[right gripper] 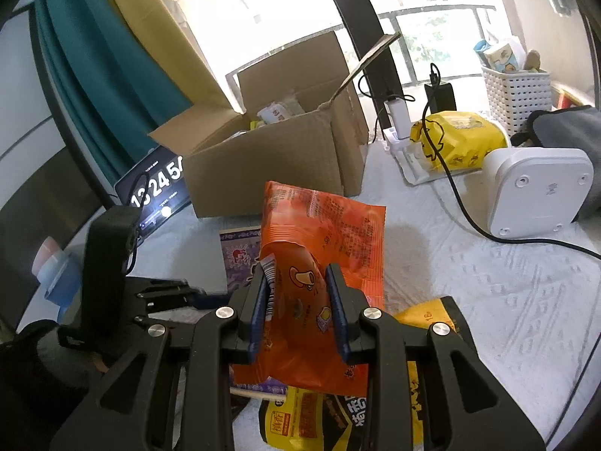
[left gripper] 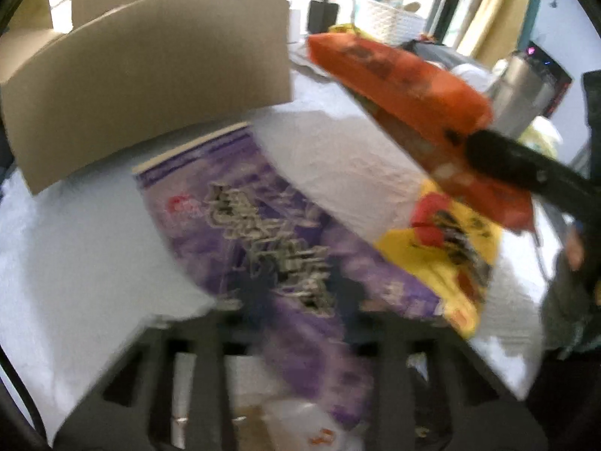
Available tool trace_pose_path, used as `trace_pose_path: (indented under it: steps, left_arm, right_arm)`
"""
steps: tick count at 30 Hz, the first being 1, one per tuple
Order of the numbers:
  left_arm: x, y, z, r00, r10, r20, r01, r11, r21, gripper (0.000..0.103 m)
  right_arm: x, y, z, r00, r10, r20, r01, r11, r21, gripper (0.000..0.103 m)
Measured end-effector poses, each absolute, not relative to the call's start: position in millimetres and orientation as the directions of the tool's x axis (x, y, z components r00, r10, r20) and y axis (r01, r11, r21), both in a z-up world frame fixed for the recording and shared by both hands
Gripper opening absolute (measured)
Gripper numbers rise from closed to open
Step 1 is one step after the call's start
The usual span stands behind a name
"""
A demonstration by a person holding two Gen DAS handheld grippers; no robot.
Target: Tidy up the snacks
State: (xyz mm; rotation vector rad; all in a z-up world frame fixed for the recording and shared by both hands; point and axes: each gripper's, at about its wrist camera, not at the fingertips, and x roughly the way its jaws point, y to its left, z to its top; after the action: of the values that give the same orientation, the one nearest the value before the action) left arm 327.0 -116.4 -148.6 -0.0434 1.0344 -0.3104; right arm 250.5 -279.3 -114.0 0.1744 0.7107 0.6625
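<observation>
My right gripper (right gripper: pixel 298 293) is shut on an orange snack bag (right gripper: pixel 323 240) and holds it up off the table. The left wrist view shows the same orange bag (left gripper: pixel 394 75) in the air at the upper right. A purple snack bag (left gripper: pixel 240 218) lies flat on the white cloth; its near end runs up between the fingers of my left gripper (left gripper: pixel 302 295), which looks shut on it, though this view is blurred. A yellow snack bag (left gripper: pixel 443 248) lies partly under the purple one. The open cardboard box (right gripper: pixel 270 158) stands behind, with snacks inside.
The white cloth (right gripper: pixel 488 282) covers the table. At the back right are a second yellow bag (right gripper: pixel 458 139), a white basket (right gripper: pixel 518 94), a white appliance (right gripper: pixel 537 188) and a black cable (right gripper: pixel 450 176). A tablet showing a clock (right gripper: pixel 157 188) leans left of the box.
</observation>
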Motion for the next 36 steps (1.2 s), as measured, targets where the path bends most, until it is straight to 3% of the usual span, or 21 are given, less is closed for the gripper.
trace_pose_path:
  steps: [2,9,13,16,19,20,24,31,36]
  left_arm:
    - [323.2,-118.5,-144.1,0.481,-0.267,-0.835,0.250,0.955,-0.161,0.012]
    - [313.0,-104.0,-130.9,0.494,-0.235,-0.837,0.231,0.964,-0.134,0.014]
    - [311.5,-67.1,-137.0,0.483,-0.161,-0.861,0.131,0.985,-0.110,0.015]
    - [309.0,-44.8,-144.5,0.430,-0.209,-0.878,0.049,0.977,-0.208,0.026]
    - [302.4,-38.5,-145.2,0.420,-0.301,-0.856,0.019,0.946,-0.324,0.067]
    - [300.7,-39.2,-145.8,0.415,-0.328,-0.849,0.013,0.935,-0.354,0.070]
    - [302.8,-46.3,-150.9,0.372,-0.415,-0.830,-0.008,0.893,-0.450,0.071]
    - [316.9,-60.2,-144.3,0.340,-0.423,-0.840,-0.037,0.886,-0.462,0.076]
    - [335.7,-79.3,-150.9,0.333,-0.422,-0.843,-0.026,0.890,-0.456,0.076]
  right_arm:
    - [248.9,-279.5,-111.9,0.570,0.613,-0.547,-0.500,0.787,0.361,0.032]
    - [245.5,-280.5,-104.1,0.587,0.596,-0.548,-0.495,0.800,0.340,0.032]
    - [246.4,-279.3,-103.0,0.587,0.593,-0.551,-0.493,0.802,0.337,0.032]
    - [245.9,-276.5,-101.3,0.585,0.592,-0.554,-0.499,0.802,0.329,0.032]
    - [245.6,-272.9,-99.3,0.585,0.590,-0.557,-0.503,0.802,0.320,0.032]
    - [245.3,-271.1,-99.5,0.583,0.588,-0.560,-0.506,0.803,0.316,0.032]
    - [247.1,-263.0,-108.9,0.572,0.564,-0.595,-0.498,0.816,0.294,0.032]
    - [254.2,-256.5,-144.7,0.534,0.506,-0.678,-0.457,0.847,0.273,0.032]
    - [256.6,-258.4,-154.0,0.505,0.555,-0.661,-0.461,0.821,0.337,0.032]
